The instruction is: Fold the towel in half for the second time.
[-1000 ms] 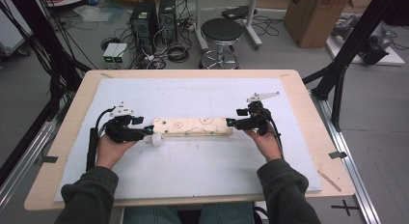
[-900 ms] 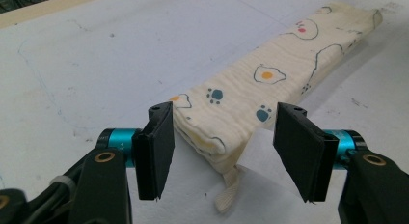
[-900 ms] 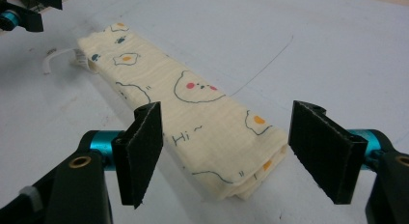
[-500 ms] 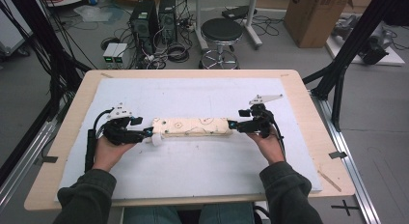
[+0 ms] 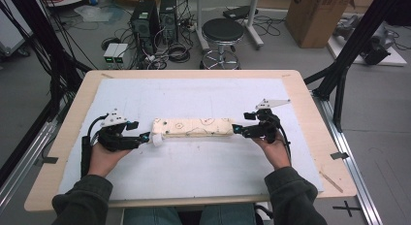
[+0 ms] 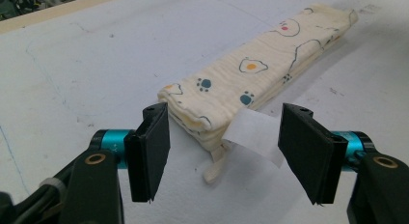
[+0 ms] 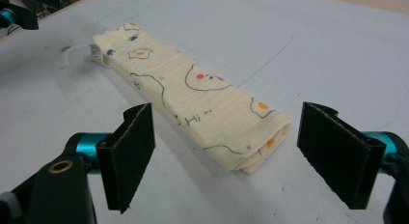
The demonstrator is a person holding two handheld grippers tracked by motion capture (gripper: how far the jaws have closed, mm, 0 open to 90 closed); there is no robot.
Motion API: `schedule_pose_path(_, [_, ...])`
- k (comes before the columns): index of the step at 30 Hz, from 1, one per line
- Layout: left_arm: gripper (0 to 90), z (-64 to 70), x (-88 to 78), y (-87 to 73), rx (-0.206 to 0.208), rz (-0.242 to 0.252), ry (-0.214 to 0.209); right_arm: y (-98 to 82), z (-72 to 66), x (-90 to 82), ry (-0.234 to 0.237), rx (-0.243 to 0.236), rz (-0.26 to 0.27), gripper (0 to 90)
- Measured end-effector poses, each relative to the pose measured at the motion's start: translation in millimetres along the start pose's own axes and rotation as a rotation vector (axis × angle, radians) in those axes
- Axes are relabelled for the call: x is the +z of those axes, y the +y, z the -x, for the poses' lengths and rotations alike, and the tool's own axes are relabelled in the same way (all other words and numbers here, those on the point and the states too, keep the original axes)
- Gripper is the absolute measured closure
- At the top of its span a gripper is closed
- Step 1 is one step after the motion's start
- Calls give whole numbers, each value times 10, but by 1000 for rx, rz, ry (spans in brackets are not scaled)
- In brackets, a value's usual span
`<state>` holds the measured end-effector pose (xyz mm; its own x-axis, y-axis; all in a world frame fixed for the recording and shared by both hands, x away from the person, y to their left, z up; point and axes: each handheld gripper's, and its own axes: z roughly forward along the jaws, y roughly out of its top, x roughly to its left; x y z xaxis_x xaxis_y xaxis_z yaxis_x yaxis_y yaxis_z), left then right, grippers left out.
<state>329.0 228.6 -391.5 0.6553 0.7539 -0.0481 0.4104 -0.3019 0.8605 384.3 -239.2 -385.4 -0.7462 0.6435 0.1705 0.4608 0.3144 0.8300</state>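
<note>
Letting go of the folded cloth

The big desk (image 5: pixel 310 113) has a smooth white cover. The long, soft cloth (image 5: pixel 193 127), cream with little eggs and paws, lies flat between the left tool (image 5: pixel 144 136) and the right tool (image 5: pixel 236 129). Both tools have just been opening, with an end of the cloth in front of each, not squeezed. The fold looks done. Next, I think, pull both tools back without catching the small white tag (image 6: pixel 251 133).
</note>
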Motion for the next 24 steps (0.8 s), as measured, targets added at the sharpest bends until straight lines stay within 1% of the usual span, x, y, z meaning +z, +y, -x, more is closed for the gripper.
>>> schedule_pose_path(4, [348, 19, -44, -20, 5, 2, -5, -15, -30, -39, -5, -13, 9, 186])
schedule_pose_path(7, [343, 37, -69, -37, 7, 2, -8, -43, -37, -61, -11, -17, 6, 179])
schedule_pose_path(9, [339, 45, -84, -46, 14, 0, -7, -67, -42, -83, -17, -16, 7, 179])
schedule_pose_path(12, [340, 50, -103, -65, 10, -2, -8, -100, -39, -104, -24, -18, 5, 171])
schedule_pose_path(17, [335, 71, -126, -92, 5, -2, -12, -158, -34, -149, -31, -7, 9, 163])
schedule_pose_path(18, [333, 75, -129, -99, 6, -1, -12, -171, -29, -155, -31, -13, 14, 162])
schedule_pose_path(19, [333, 76, -134, -105, 11, -6, -12, -184, -35, -164, -33, -6, 14, 161])
schedule_pose_path(21, [332, 83, -139, -122, 9, -6, -13, -206, -31, -177, -33, -12, 12, 155])
schedule_pose_path(23, [329, 89, -146, -139, 7, -11, -11, -229, -37, -192, -36, 2, 13, 146])
schedule_pose_path(24, [327, 91, -152, -145, 9, -14, -11, -239, -28, -199, -36, -8, 14, 146])
